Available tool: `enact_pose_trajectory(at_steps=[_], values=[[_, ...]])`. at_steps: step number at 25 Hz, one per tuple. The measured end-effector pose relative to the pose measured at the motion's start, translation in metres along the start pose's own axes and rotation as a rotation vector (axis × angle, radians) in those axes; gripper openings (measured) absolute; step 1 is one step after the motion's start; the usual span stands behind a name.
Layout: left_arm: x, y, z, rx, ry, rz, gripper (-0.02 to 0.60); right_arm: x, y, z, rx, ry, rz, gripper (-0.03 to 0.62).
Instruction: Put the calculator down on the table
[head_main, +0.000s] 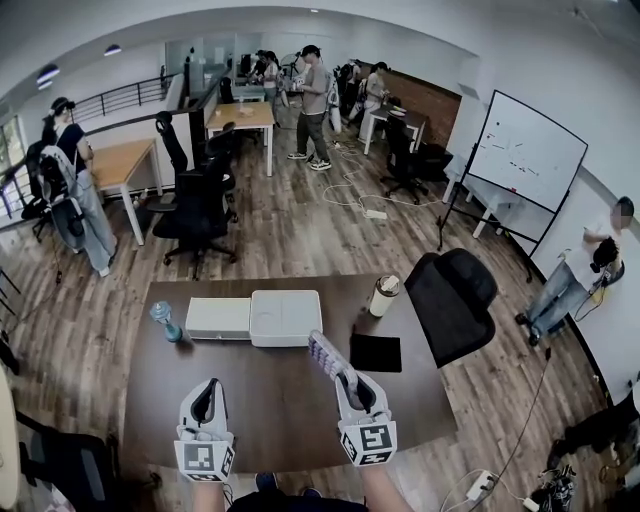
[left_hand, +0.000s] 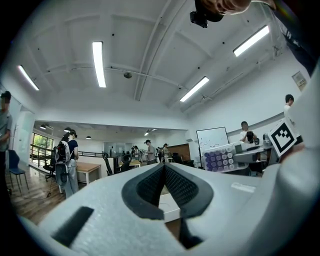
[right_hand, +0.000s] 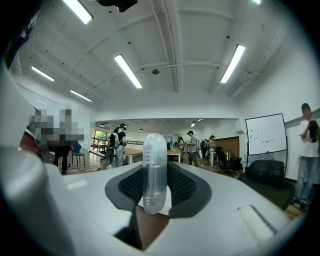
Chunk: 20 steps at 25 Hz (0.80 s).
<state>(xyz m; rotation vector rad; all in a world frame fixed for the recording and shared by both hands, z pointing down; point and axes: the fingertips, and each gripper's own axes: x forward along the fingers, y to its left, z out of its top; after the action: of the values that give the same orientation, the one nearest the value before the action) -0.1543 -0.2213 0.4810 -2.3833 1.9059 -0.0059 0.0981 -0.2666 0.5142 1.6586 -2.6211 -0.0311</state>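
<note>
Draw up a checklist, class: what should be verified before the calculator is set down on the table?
1. Right gripper jaws closed on the calculator: ok.
2. Left gripper empty, jaws together: ok.
3. Bare table in front of both grippers: ok.
4. Calculator lying flat, keys up: not ok, held on edge.
5. Calculator's far end clear of the white boxes: cannot tell.

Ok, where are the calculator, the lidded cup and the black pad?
calculator (head_main: 324, 353), head view, on its keyed face, near the middle.
lidded cup (head_main: 381, 301), head view, on its pale side wall.
black pad (head_main: 376, 353), head view, middle of its flat top.
</note>
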Motion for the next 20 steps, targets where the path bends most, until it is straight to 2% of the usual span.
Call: enact_pose_trajectory(at_steps=[11, 20], values=[[0.032, 0.052, -0.014, -0.031, 0.009, -0.062, -0.002, 0.045, 0.029, 0.011, -0.038, 0.006, -0.029, 0.117], [0.050, 0.077, -0.021, -0.047, -0.002, -0.067, -0.002, 0.070, 0.030, 0.012, -0.045, 0.007, -0.065, 0.117]])
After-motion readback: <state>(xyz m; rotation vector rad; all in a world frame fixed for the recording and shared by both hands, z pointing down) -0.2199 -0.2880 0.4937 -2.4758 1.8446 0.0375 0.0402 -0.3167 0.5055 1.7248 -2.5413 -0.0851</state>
